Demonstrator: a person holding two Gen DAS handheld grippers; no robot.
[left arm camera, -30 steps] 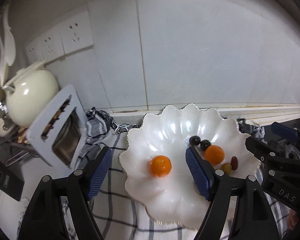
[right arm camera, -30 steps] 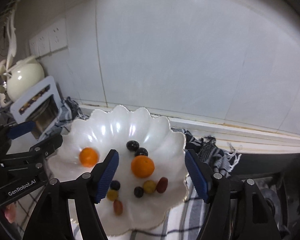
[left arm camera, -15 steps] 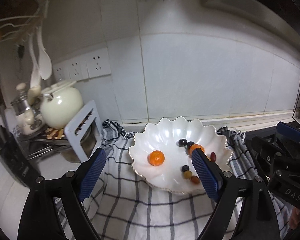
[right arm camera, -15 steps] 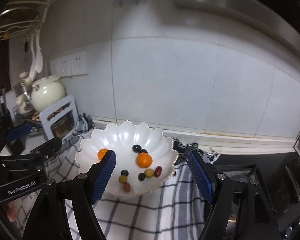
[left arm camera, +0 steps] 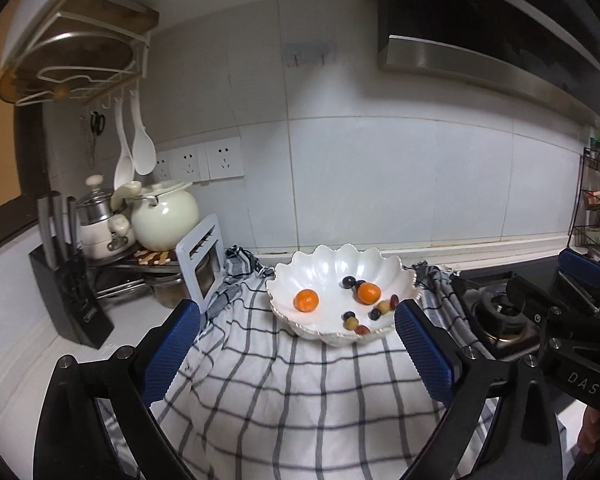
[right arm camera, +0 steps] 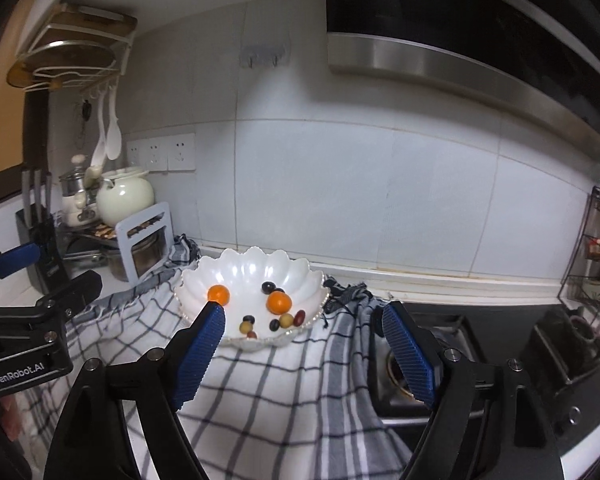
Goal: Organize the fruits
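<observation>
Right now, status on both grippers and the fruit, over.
Left gripper open, empty. Right gripper open, empty. Fruit all in the bowl: two oranges, small fruits beside them. Nothing between grippers and bowl but the cloth.

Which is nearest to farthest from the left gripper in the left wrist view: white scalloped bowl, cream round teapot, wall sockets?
1. White scalloped bowl, straight ahead on the checked cloth.
2. Cream round teapot, back left.
3. Wall sockets, on the tiles above.

The right tool [left arm camera: 580, 300] has "DAS" on its black body. The left tool [right arm camera: 28, 280] has "GenRobot.AI" on it.
</observation>
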